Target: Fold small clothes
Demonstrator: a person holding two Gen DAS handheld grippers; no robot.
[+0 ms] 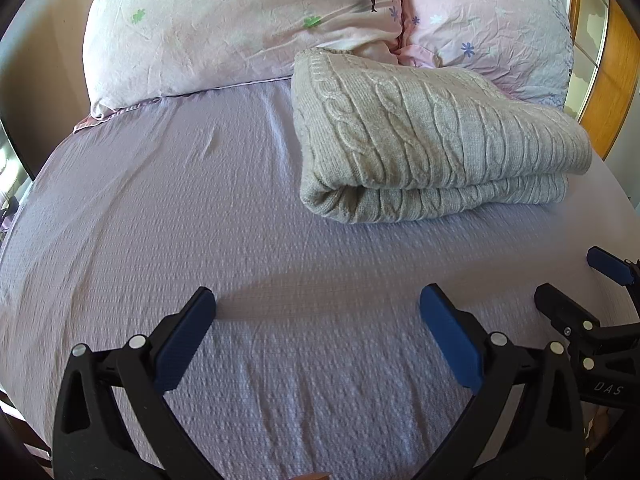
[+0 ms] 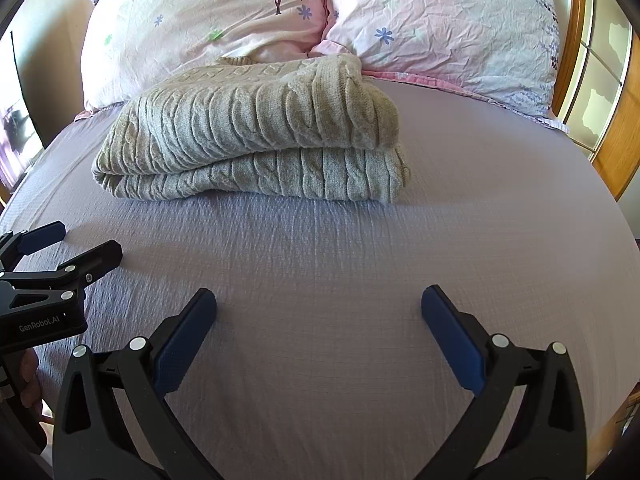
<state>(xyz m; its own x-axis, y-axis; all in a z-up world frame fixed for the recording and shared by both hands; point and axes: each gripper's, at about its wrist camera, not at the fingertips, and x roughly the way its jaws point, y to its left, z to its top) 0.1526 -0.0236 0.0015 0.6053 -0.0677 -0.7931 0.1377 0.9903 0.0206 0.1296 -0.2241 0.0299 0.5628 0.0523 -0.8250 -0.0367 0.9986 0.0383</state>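
lavender bedsheet (image 1: 160, 220) with a fine crinkled weave covers the whole bed in front of you, and two pink floral pillows (image 1: 240, 28) lean side by side at its head, with a wooden frame (image 2: 616, 152) showing at the right edge. your folded sweater (image 1: 420, 140), a grey cable-knit piece, lies on the sheet doubled over into a thick stack of two layers, its far edge touching the pillows where they meet. from the left wrist view it sits ahead and to the right; from the right wrist view it sits ahead and to the left (image 2: 256, 132), so it rests between your two tools and well beyond both. your left gripper (image 1: 318, 312) hovers low over bare sheet with its blue-padded fingers (image 1: 188, 340) spread wide and nothing between them. your right gripper (image 2: 319, 312) does the same on its own side, fingers (image 2: 456, 344) splayed apart and gripping nothing. each tool shows at the edge of the other's view: the right one (image 1: 576, 280) at the right of the left camera, the left one (image 2: 76, 244) at the left of the right camera, both parted, just beside each other and apart from the sweater.
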